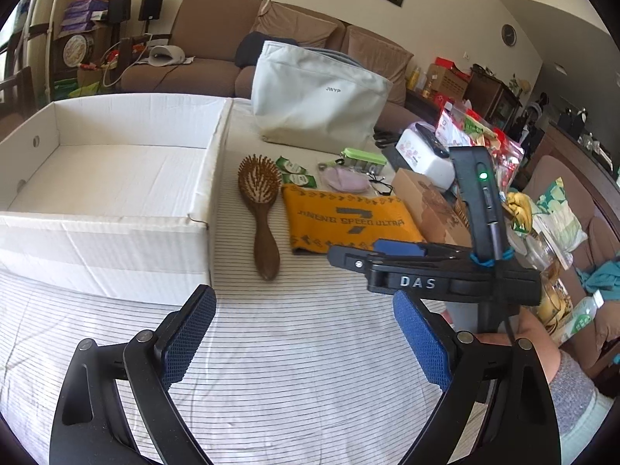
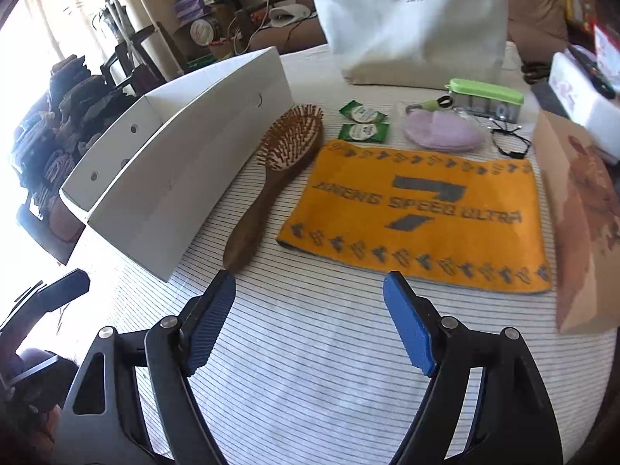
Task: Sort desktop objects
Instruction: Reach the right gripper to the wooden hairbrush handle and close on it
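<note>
A wooden hairbrush lies bristles up on the striped cloth, beside a folded orange towel. Behind them lie two green sachets, a lilac pad and a green-lidded case. My left gripper hovers open over bare cloth, short of the brush handle. My right gripper is open too, with nothing between its fingers, just short of the towel's near edge and the brush handle's end.
A large white cardboard box stands open-topped left of the brush. A pale fabric bag stands at the back. A brown paper package and cluttered snacks lie to the right. A thin black cord lies behind the towel.
</note>
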